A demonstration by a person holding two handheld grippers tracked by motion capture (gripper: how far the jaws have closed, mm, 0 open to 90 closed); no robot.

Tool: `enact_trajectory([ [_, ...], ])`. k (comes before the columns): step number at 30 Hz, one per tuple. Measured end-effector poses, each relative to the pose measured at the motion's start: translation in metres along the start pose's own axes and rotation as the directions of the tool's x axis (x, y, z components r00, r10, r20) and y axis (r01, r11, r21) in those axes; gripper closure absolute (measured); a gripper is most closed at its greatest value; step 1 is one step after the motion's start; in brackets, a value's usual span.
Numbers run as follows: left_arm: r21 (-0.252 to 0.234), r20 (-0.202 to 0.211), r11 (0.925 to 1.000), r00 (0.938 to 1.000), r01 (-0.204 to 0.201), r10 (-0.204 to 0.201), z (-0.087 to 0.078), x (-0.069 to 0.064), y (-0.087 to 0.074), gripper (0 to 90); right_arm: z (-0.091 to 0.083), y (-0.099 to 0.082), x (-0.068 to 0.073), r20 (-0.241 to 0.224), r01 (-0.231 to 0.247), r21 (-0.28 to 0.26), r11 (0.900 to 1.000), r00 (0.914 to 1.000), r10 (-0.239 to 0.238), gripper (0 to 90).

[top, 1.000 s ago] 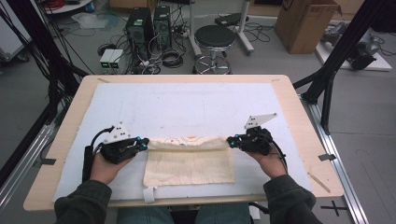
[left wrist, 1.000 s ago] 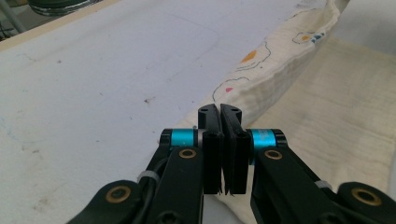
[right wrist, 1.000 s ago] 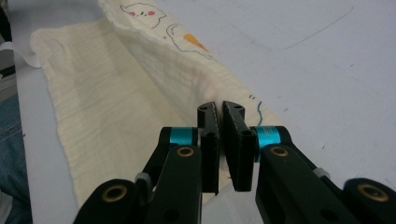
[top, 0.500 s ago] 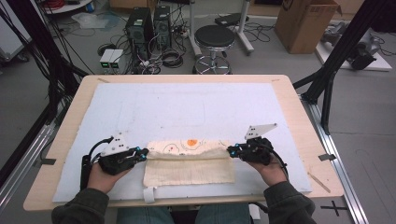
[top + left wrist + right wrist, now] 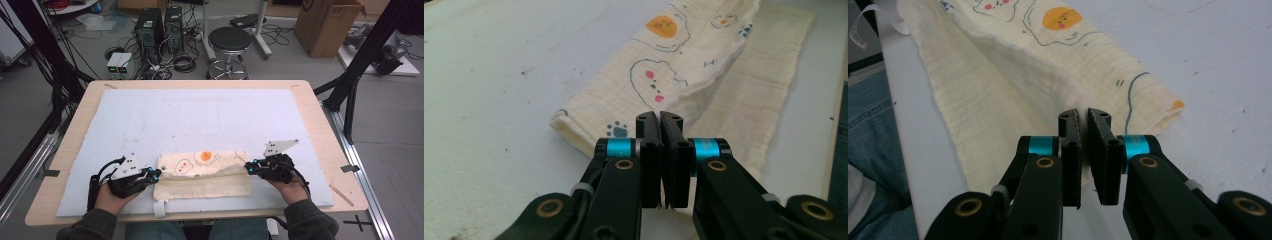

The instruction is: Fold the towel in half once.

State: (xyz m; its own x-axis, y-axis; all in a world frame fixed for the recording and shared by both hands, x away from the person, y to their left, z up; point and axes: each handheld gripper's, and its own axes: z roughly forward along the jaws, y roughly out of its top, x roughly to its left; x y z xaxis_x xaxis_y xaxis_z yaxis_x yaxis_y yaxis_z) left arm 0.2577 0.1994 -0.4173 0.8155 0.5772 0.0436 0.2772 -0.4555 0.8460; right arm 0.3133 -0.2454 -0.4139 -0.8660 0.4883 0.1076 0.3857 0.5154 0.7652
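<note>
A cream cloth [image 5: 202, 172] printed with orange egg faces, pink dots (outlined in dark blue) is noted on a pale blue mat [image 5: 200, 115] over the tan tabletop [image 5: 327, 145].

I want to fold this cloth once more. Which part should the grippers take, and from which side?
Probably the two short ends of the folded cloth, where the left gripper and right gripper are shut on it. Come in level from each end: the cloth lies flat on the table, so only edges can be pinched.
</note>
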Motion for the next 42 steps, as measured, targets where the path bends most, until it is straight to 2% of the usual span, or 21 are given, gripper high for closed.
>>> enact_trajectory([
  [17, 0.017, 0.019, 0.9996, 0.9996, -0.023, 0.022, -0.008, -0.01, -0.008, 86.6, -0.001, -0.006, 0.009, -0.018, 0.017, 0.012, 0.9998, 0.9997, -0.017, 83.7],
  [25, 0.02, 0.017, 0.9997, 0.9998, -0.013, 0.012, -0.011, -0.011, -0.011, 86.7, -0.001, -0.007, 0.012, -0.025, 0.022, 0.017, 0.9996, 0.9994, -0.022, 83.7],
  [28, 0.025, 0.033, 0.9996, 0.9994, -0.011, 0.01, -0.011, -0.013, -0.012, 86.1, 0.0, -0.008, 0.014, -0.034, 0.03, 0.019, 0.9994, 0.999, -0.03, 83.0],
  [29, 0.028, 0.035, 0.9996, 0.9993, -0.011, 0.01, -0.011, -0.013, -0.012, 84.5, 0.0, -0.009, 0.014, -0.04, 0.033, 0.021, 0.9992, 0.9987, -0.032, 81.7],
  [31, 0.026, 0.033, 0.9997, 0.9994, 0.002, -0.003, -0.013, -0.013, -0.011, 75.0, 0.001, -0.01, 0.016, -0.044, 0.039, 0.033, 0.9987, 0.9983, -0.038, 76.0],
  [34, 0.008, 0.026, 0.9998, 0.9995, 0.02, -0.02, -0.018, -0.012, -0.009, 68.8, -0.003, -0.012, 0.019, -0.063, 0.051, 0.032, 0.9982, 0.9968, -0.048, 71.0],
  [36, -0.014, 0.031, 0.9992, 0.9989, 0.037, -0.037, -0.02, -0.01, -0.009, 67.4, -0.01, -0.011, 0.02, -0.073, 0.051, 0.0, 0.9987, 0.996, -0.051, 68.0],
  [38, -0.004, 0.044, 0.9992, 0.9983, 0.04, -0.04, -0.019, -0.008, -0.009, 66.6, -0.015, -0.009, 0.02, -0.089, 0.041, -0.018, 0.999, 0.9951, -0.043, 65.8],
  [42, 0.019, 0.059, 0.9989, 0.9973, 0.043, -0.044, -0.01, -0.009, -0.01, 66.7, -0.008, -0.008, 0.021, -0.1, 0.049, 0.004, 0.9988, 0.9938, -0.049, 64.4],
])
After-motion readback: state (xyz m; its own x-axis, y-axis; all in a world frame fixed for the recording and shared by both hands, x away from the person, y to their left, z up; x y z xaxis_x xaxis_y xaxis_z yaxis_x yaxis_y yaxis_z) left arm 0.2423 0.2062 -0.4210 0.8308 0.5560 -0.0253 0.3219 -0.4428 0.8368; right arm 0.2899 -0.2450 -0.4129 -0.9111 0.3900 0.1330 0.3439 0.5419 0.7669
